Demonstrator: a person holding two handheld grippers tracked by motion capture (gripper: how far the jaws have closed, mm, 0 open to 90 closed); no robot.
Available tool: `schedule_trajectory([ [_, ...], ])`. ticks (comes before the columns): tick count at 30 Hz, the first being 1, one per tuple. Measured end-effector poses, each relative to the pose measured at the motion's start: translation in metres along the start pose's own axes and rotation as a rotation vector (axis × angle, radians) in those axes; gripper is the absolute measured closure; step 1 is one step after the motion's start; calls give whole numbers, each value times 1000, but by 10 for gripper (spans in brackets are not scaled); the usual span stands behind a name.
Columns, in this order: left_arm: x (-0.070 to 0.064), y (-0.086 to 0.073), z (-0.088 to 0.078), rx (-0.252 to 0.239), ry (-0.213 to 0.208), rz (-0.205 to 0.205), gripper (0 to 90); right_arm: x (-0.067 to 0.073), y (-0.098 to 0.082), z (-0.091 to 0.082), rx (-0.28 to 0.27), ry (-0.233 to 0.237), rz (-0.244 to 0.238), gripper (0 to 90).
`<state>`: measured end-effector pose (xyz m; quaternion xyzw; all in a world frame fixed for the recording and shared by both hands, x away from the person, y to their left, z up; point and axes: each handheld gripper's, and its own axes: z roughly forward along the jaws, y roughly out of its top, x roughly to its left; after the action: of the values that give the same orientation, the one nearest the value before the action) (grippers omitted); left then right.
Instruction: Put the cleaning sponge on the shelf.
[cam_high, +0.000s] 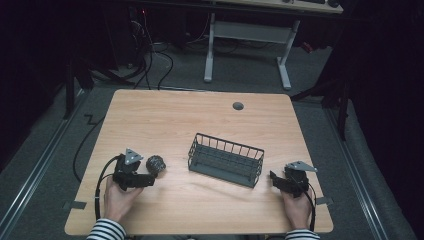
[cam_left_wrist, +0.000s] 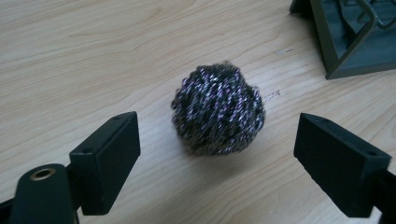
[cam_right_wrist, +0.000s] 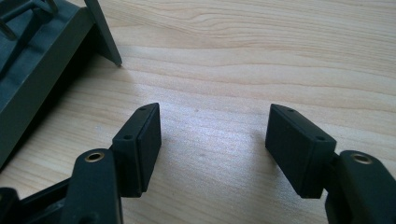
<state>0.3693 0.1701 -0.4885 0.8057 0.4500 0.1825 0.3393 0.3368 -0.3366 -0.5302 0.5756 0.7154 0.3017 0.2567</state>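
The left hand-held gripper (cam_left_wrist: 217, 158) stands wide open and empty, its jaws flanking the steel-wool scourer (cam_left_wrist: 218, 114) on the counter (cam_left_wrist: 70, 56), not touching it. The scourer looks light, springy and compressible; grip across its middle, since a shallow pinch may snag loose strands. The right hand-held gripper (cam_right_wrist: 212, 140) is open and empty over bare wood. Beyond, the wire basket (cam_high: 226, 159) stands clear of the approach.
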Motion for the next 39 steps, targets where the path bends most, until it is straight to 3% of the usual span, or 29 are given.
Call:
schedule_trajectory([
  [7, -5, 10, 20, 42, 1, 23, 150, 0, 0, 0, 1, 0, 0, 359],
  [17, -1, 12, 42, 95, 22, 14, 183, 0, 0, 0, 0, 0, 0, 359],
  [26, -2, 9, 50, 121, 24, 28, 319, 0, 0, 0, 0, 1, 0, 359],
  [39, 1, 5, 46, 103, 7, 24, 426, 0, 0, 0, -1, 0, 0, 359],
])
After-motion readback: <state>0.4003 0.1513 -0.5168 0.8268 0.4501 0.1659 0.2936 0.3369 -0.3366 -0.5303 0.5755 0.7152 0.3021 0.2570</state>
